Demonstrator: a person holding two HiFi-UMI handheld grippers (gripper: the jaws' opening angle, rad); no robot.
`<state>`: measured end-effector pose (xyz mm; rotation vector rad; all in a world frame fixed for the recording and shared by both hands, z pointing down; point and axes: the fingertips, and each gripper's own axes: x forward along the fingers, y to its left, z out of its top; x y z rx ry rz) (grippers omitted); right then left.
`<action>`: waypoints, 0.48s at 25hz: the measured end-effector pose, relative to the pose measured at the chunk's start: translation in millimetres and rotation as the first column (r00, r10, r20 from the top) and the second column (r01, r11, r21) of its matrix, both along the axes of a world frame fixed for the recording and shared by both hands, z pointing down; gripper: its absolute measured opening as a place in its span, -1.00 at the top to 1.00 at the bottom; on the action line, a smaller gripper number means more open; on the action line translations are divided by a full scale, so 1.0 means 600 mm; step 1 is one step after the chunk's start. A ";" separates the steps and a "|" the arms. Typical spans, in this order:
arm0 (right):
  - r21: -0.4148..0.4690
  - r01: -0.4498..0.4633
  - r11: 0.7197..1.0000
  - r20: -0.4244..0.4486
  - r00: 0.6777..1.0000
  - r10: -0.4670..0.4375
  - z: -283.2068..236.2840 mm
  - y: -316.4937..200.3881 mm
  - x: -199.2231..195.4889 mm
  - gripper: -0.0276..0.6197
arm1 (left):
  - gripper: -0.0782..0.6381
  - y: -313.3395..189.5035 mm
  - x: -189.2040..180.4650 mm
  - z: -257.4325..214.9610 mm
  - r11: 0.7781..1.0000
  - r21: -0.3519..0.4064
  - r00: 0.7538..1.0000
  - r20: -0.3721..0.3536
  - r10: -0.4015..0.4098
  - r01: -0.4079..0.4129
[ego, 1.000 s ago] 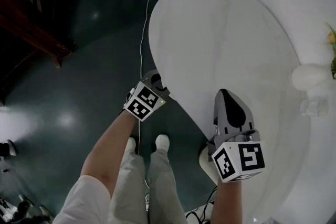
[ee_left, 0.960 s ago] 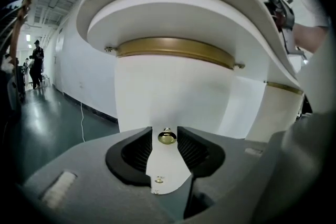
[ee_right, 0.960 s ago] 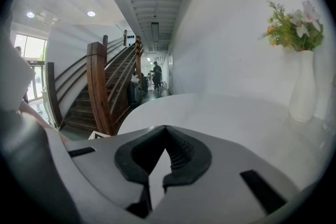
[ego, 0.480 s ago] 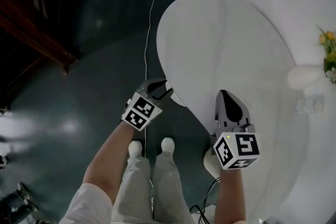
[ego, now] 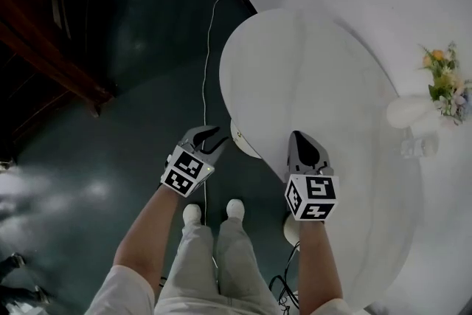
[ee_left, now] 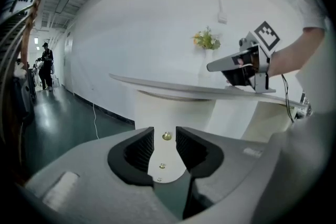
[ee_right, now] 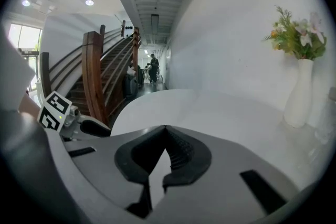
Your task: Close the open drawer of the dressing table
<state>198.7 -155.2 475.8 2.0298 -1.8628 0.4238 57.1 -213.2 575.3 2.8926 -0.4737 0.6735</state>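
A white vase [ego: 407, 113] holds flowers [ego: 445, 81]; a small clear object [ego: 417, 147] stands just beside it, a wooden staircase [ego: 51, 48] well apart.

Your table top [ego: 317, 85]: white, smooth, faint marble veining, soft sheen. Floor [ego: 133, 107]: dark, glossy, mirrors the lamps. Stair rail [ee_right: 94, 76]: dark polished wood. Your right gripper [ee_right: 165, 127]: matt grey plastic shell, black ribbed pads [ee_right: 181, 152]. Knob [ee_left: 167, 136] on the white panel [ee_left: 165, 166]: shiny brass-coloured metal.
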 end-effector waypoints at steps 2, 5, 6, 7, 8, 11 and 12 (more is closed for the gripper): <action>-0.019 -0.004 1.000 -0.019 1.000 0.004 0.003 -0.002 0.001 0.92 | 0.41 -0.005 -0.005 -0.024 1.000 0.009 1.000 -0.008 -0.007 0.007; -0.024 -0.024 0.999 -0.026 0.999 0.024 0.000 -0.002 0.004 0.92 | 0.41 -0.011 -0.007 -0.068 1.000 0.020 1.000 -0.017 -0.016 0.016; -0.023 -0.029 0.999 -0.023 0.999 0.028 -0.005 0.000 0.003 0.92 | 0.41 -0.012 -0.007 -0.083 1.000 0.026 1.000 -0.022 -0.016 0.017; -0.018 -0.029 0.999 -0.019 0.999 0.029 -0.014 0.002 0.001 0.92 | 0.42 -0.012 -0.007 -0.099 0.999 0.033 0.999 -0.032 -0.017 0.018; -0.010 -0.027 1.000 -0.018 0.999 0.027 -0.025 0.004 -0.003 0.92 | 0.42 -0.012 -0.008 -0.115 0.999 0.040 0.999 -0.046 -0.019 0.021; 0.016 -0.021 1.000 -0.020 1.000 0.021 -0.068 0.001 -0.014 0.92 | 0.44 -0.015 -0.014 -0.155 0.998 0.056 0.996 -0.083 -0.035 0.039; 0.029 -0.019 0.999 -0.018 1.000 0.019 -0.083 -0.005 -0.016 0.92 | 0.45 -0.019 -0.016 -0.169 0.997 0.060 0.995 -0.086 -0.041 0.046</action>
